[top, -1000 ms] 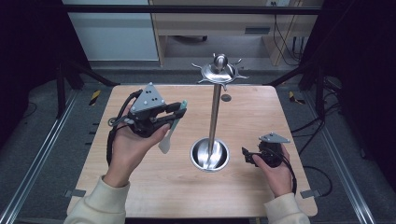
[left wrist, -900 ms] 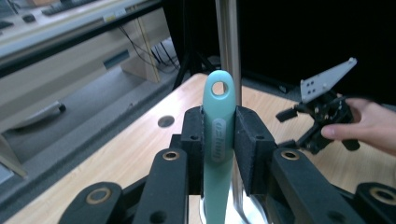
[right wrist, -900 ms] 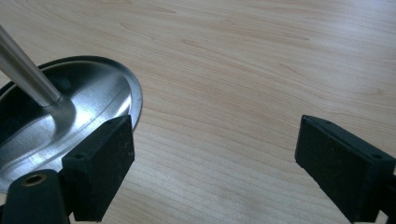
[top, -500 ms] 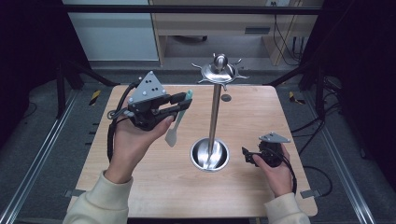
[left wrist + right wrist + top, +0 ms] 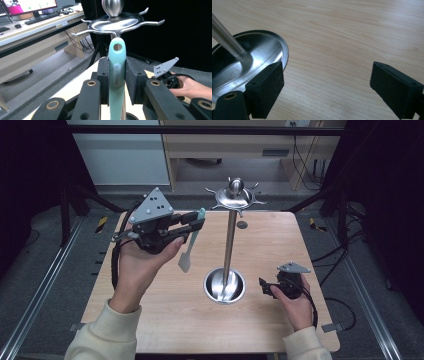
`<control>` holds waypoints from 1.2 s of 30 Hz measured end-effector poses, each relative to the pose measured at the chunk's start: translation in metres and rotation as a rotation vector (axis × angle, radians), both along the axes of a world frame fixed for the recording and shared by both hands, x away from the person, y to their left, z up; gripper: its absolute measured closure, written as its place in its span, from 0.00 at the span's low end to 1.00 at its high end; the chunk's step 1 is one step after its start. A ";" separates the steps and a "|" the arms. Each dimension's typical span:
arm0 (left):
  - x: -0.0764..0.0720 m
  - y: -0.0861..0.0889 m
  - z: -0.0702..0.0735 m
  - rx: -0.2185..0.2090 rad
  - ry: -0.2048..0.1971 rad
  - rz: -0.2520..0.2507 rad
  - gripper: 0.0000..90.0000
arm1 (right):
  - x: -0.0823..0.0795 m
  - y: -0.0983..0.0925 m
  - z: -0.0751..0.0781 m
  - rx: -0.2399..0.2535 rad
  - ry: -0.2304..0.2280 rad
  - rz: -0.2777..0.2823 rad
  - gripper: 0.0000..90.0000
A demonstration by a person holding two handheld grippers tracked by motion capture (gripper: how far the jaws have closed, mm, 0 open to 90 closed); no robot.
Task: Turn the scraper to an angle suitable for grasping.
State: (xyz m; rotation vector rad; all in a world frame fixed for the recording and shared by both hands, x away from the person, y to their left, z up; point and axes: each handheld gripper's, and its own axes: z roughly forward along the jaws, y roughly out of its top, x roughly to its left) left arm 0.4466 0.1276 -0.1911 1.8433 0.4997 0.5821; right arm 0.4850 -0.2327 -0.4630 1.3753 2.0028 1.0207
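The left gripper has lifted the spatula higher and nearer the top of the steel utensil stand, its jaws clenched on the mint-green handle while the pale blade hangs down over the table. Seen along the jaws, the handle's hanging hole sits just below and short of the nearest hook, long axis upright. The right gripper rests open beside the stand's base.
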 end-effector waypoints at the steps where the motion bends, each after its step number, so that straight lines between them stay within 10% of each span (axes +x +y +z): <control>1: 0.000 0.000 0.001 0.003 -0.001 -0.001 0.83 | 0.000 0.000 0.000 0.000 0.000 0.000 0.14; 36: 0.005 -0.008 0.010 0.006 -0.002 -0.009 0.82 | 0.000 0.000 0.000 0.001 0.000 0.002 0.14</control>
